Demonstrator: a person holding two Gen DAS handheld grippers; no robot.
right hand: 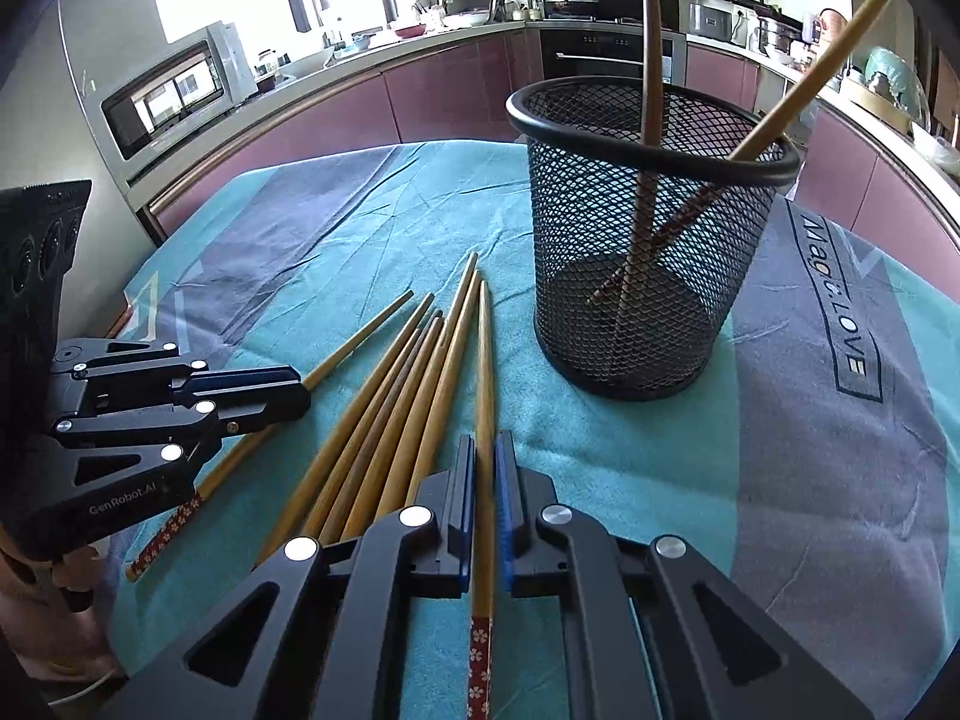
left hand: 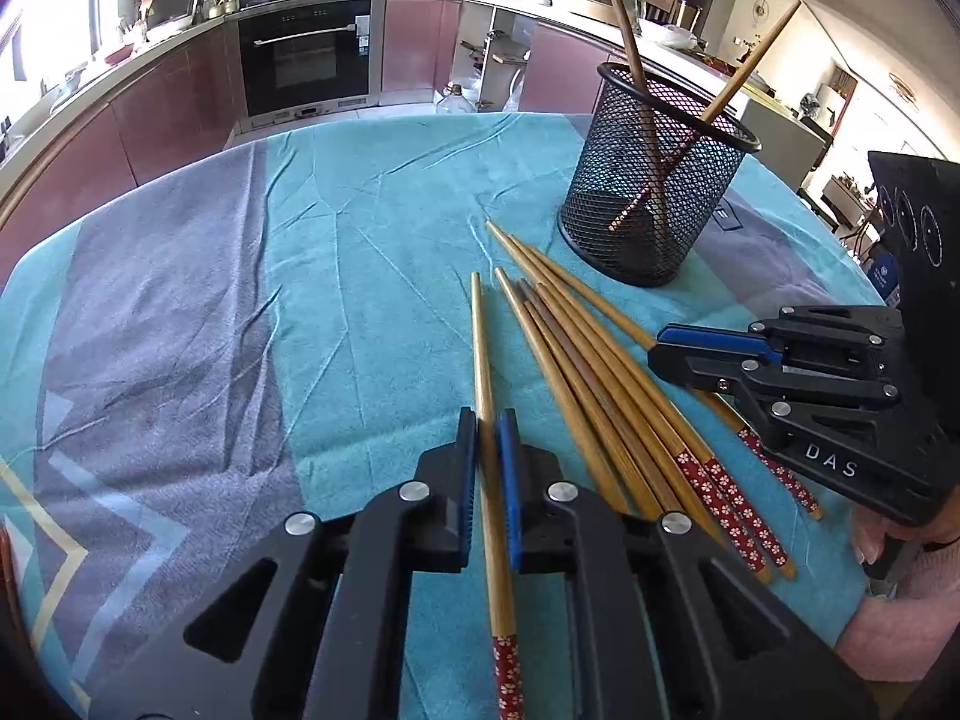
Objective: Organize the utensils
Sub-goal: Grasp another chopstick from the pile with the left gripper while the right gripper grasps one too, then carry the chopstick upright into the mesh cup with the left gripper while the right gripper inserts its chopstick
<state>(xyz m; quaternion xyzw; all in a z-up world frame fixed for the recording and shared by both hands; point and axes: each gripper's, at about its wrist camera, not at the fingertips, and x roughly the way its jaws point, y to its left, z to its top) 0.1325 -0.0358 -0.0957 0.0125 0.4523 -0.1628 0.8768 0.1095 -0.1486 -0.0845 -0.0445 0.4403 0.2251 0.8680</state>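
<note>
You had both tools down on the teal cloth (left hand: 372, 228) at the same time, each pressed together on a single chopstick. The left gripper (left hand: 487, 420) pinched the leftmost chopstick (left hand: 482, 354), which lay a little apart from the fan of loose chopsticks (left hand: 576, 360). The right gripper (right hand: 485, 444) pinched the rightmost chopstick (right hand: 483, 372), the one lying nearest the mesh holder (right hand: 648, 240). Both sticks looked to lie flat on the cloth, gripped toward their patterned ends.

Step in hand, as judged: grasp made, lift not yet begun. Two chopsticks already stood in the holder, leaning on its rim; roughly six stayed in the fan between your grippers.

Next move, as judged: raise each stick clear of its neighbours, tip it upright, and bring it over the holder's rim before letting go. With both hands heading for one opening, you would do well to go one at a time.
</note>
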